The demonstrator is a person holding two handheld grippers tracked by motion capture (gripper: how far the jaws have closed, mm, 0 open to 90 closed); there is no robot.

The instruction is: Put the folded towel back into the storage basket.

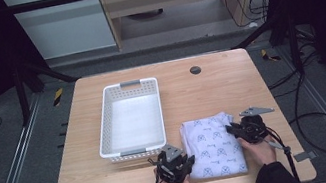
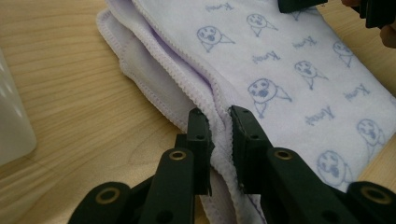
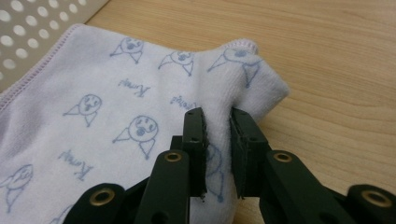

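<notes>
We have the left gripper (image 2: 219,122) clamped on the folded towel (image 1: 215,146) at its stitched edge, the right gripper (image 3: 218,122) pinching a corner. Judged soft and limp, it will sag; we grip hems.

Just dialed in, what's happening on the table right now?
A person has both grippers pinched on a folded printed towel lying on the wooden table. The left gripper grips its layered edge; the right gripper pinches a bunched corner. A white perforated basket sits empty beside the towel.
</notes>
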